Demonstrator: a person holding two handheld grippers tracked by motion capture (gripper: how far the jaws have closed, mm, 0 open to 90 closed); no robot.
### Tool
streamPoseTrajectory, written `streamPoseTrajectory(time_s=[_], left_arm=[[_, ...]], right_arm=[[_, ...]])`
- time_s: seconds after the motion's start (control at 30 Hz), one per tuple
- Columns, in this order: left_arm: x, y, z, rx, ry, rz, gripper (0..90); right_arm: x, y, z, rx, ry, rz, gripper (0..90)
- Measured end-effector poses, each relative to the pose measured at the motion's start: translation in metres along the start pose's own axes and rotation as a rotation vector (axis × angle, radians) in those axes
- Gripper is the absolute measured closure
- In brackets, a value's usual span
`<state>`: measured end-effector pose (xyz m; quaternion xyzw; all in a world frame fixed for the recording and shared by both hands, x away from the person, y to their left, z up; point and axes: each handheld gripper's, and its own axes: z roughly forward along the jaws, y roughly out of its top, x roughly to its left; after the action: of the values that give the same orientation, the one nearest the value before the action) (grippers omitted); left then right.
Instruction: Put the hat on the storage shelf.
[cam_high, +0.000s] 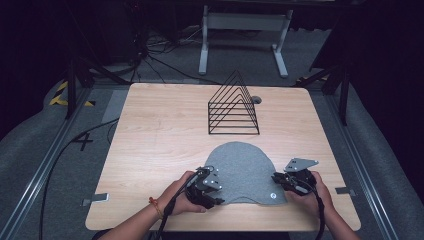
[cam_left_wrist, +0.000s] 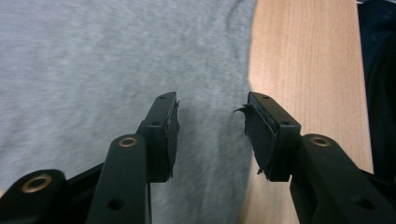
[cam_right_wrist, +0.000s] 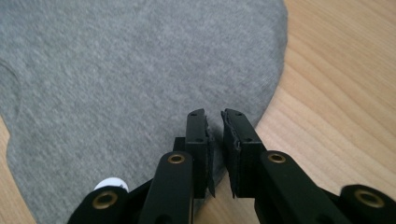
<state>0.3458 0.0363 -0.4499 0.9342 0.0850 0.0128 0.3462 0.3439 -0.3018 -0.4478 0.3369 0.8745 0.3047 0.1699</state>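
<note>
Wooden desk (cam_high: 150, 150) carried the grey cloth (cam_high: 240, 170) near its front edge. We found left tool (cam_left_wrist: 212, 123) parted, right tool (cam_right_wrist: 215, 140) nearly together, gripping nothing; we advised pinching both lower corners evenly.

Grey cloth (cam_high: 243, 170), dome-shaped, flat on table's near edge, white tag

Probably a lab: a wooden table (cam_high: 150, 150) on rails (cam_high: 45, 165), hazard tape (cam_high: 60, 95), loose cables (cam_high: 150, 55).

Wire rack (cam_high: 233, 105) beyond; bare table (cam_high: 160, 130) elsewhere
</note>
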Motion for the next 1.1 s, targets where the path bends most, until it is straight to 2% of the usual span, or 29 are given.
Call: streamPoseTrajectory(time_s=[0.03,0.07,0.17,0.2,0.27,0.4,0.47,0.5,0.53,0.57,0.63,0.77,0.83,0.87,0.93,0.97,1.03,1.1], left_arm=[[0.004,-0.001,-0.006,-0.033,0.031,-0.025,53.0],[0.01,-0.001,-0.013,-0.034,0.056,-0.031,50.2],[0.025,-0.001,-0.027,-0.06,0.135,-0.06,46.4],[0.025,-0.001,-0.027,-0.06,0.135,-0.06,45.4],[0.042,-0.003,-0.035,-0.068,0.189,-0.09,44.0],[0.068,-0.006,-0.037,-0.062,0.254,-0.143,43.0],[0.081,-0.008,-0.033,-0.073,0.272,-0.188,43.0],[0.085,-0.008,-0.03,-0.066,0.283,-0.197,43.0],[0.09,-0.008,-0.025,-0.04,0.289,-0.194,43.0],[0.093,-0.008,-0.02,-0.028,0.277,-0.209,43.0],[0.098,-0.006,-0.012,-0.023,0.264,-0.225,42.5],[0.103,-0.001,-0.004,-0.022,0.26,-0.223,41.9],[0.105,0.001,0.001,-0.028,0.266,-0.221,42.0],[0.107,0.001,0.006,-0.023,0.25,-0.233,41.9],[0.106,0.001,0.009,-0.002,0.245,-0.23,41.7],[0.106,0.0,0.01,-0.024,0.24,-0.253,41.2],[0.106,-0.001,0.01,-0.023,0.236,-0.261,40.8],[0.106,-0.004,0.011,-0.05,0.233,-0.276,40.4]], right_arm=[[-0.002,0.002,-0.001,-0.005,-0.002,0.005,79.3],[-0.006,0.008,-0.003,-0.032,-0.004,0.017,77.8],[-0.011,0.019,-0.005,-0.053,-0.018,0.02,74.7],[-0.011,0.019,-0.005,-0.053,-0.018,0.02,74.7],[-0.016,0.029,-0.004,-0.076,-0.022,0.033,72.3],[-0.025,0.039,0.002,-0.089,-0.029,0.049,68.7],[-0.03,0.044,0.009,-0.075,-0.045,0.052,66.1],[-0.033,0.045,0.013,-0.071,-0.05,0.055,64.6],[-0.035,0.046,0.015,-0.066,-0.046,0.068,63.6],[-0.039,0.047,0.02,-0.061,-0.052,0.074,62.8],[-0.043,0.048,0.025,-0.054,-0.05,0.085,60.2],[-0.047,0.048,0.034,-0.043,-0.041,0.096,58.3],[-0.049,0.048,0.039,-0.039,-0.026,0.106,57.0],[-0.048,0.049,0.044,-0.033,-0.022,0.104,56.5],[-0.048,0.049,0.048,-0.038,0.004,0.108,56.2],[-0.048,0.05,0.049,-0.036,0.002,0.107,56.1],[-0.046,0.05,0.052,-0.024,-0.003,0.105,55.4],[-0.046,0.051,0.055,-0.021,0.005,0.1,54.8]])
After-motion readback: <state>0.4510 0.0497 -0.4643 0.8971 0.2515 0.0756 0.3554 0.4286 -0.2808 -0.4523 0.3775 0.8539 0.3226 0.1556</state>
